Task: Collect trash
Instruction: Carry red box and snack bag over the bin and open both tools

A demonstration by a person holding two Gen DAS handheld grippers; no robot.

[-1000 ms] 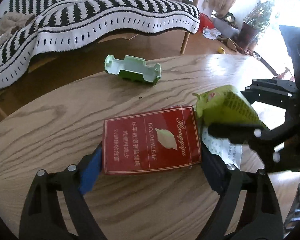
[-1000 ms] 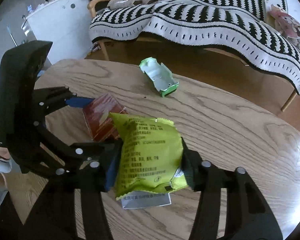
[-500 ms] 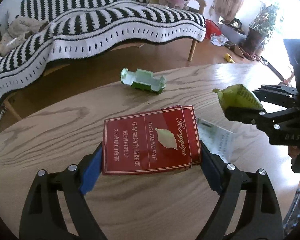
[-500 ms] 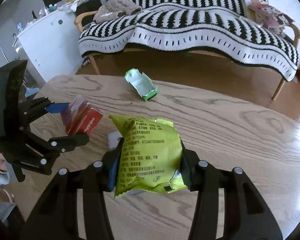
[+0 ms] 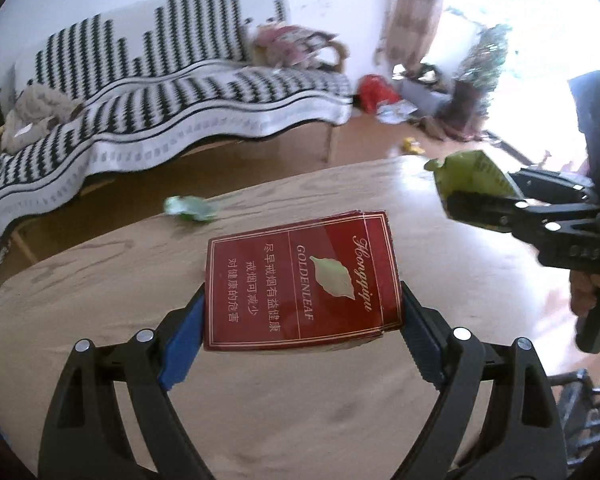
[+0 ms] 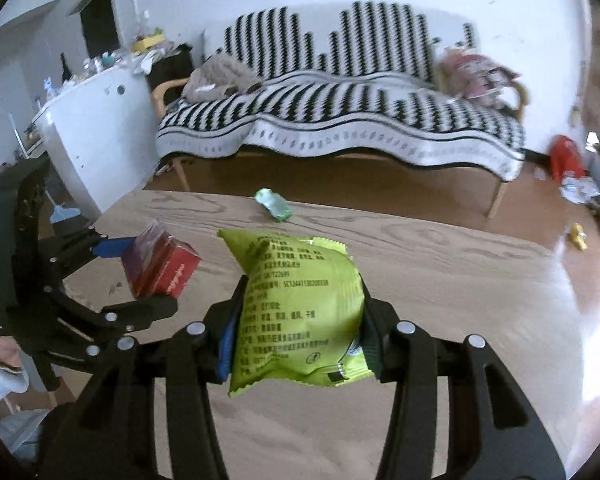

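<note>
Carrying both loads clear of the table [image 5: 100,280]: left gripper [image 5: 302,316] clamps the red pack [image 5: 300,280] at centre frame; right gripper [image 6: 298,328] clamps the green bag [image 6: 300,312]. Next, you need a bin; none shows. The green wrapper [image 6: 274,205] remains on the table, upper centre.

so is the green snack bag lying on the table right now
No, the green snack bag is pinched between the right gripper fingers and held up in the air above the wooden table.

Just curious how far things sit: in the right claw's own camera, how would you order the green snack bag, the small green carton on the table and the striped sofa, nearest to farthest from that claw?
1. Green snack bag: clamped in the right claw itself.
2. Small green carton: beyond it, near the wooden table's far edge.
3. Striped sofa: farthest, across the floor by the wall.
</note>
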